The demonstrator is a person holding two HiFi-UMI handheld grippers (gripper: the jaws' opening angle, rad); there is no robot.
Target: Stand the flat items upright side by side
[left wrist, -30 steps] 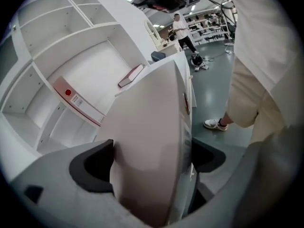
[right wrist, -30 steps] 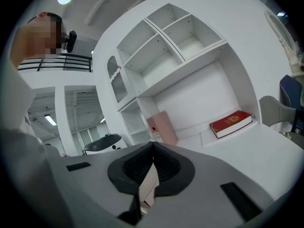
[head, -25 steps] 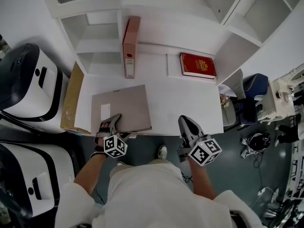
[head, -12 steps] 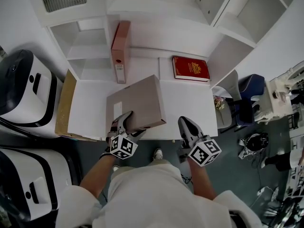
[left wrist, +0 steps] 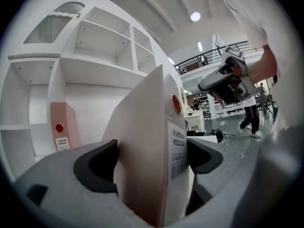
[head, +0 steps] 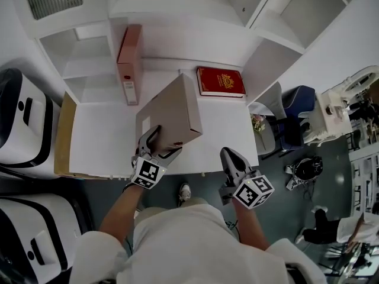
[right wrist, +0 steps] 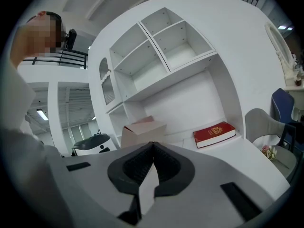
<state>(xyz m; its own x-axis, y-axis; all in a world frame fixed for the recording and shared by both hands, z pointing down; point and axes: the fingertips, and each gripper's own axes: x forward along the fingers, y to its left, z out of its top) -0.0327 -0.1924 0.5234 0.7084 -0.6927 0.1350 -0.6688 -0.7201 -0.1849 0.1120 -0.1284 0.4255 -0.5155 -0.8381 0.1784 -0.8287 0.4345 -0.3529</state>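
A slim pink cardboard box file (head: pixel 128 64) stands upright at the back of the smooth white worktop (head: pixel 100 135). Right of it the left claw (head: pixel 159 141), its jaws just closing in slightly, clamps a flat matte beige box file (head: pixel 174 108) with a labelled spine, held tilted over the worktop. Further right a red hardcover book (head: pixel 220 81) lies flat, and the right claw (head: pixel 230 158) is pressed together.

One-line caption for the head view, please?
Left gripper, jaws just closed further, clamps the beige box file tilted up from the desk; pink box file upright, red book flat.
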